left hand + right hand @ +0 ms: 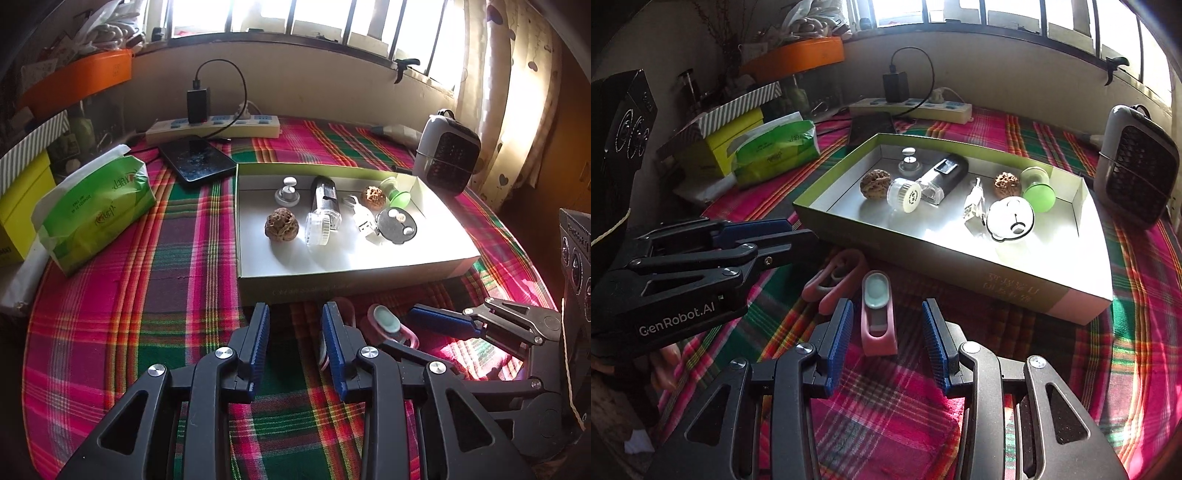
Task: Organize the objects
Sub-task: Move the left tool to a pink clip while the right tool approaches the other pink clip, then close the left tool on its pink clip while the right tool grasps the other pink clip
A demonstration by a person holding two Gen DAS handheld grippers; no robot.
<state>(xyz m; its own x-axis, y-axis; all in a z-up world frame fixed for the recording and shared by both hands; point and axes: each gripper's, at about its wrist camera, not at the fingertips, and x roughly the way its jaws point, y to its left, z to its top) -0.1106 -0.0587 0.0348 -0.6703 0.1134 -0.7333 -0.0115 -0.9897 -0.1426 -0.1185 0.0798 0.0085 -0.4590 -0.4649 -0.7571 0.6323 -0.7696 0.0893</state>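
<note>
A shallow open box [332, 282] [960, 277] lies on the plaid cloth. It holds two walnuts [281, 229], a black clear-capped device [322, 210], a USB adapter, a green suction piece [1038, 190] and a round disc. In front of the box lie a pink looped clip [834, 277] and a pink holder with a pale oval pad [877, 321] [386, 320]. My right gripper [887, 302] is open. The pink holder lies between its fingers, which do not touch it. My left gripper [295, 306] is open over bare cloth, with the looped clip just past its right finger.
At the left stand a green tissue pack [96, 210] and a yellow box [735, 147]. A phone [199, 162] and a power strip [214, 127] with a charger lie behind the box. A small grey heater [447, 155] stands at the right, near the curtain.
</note>
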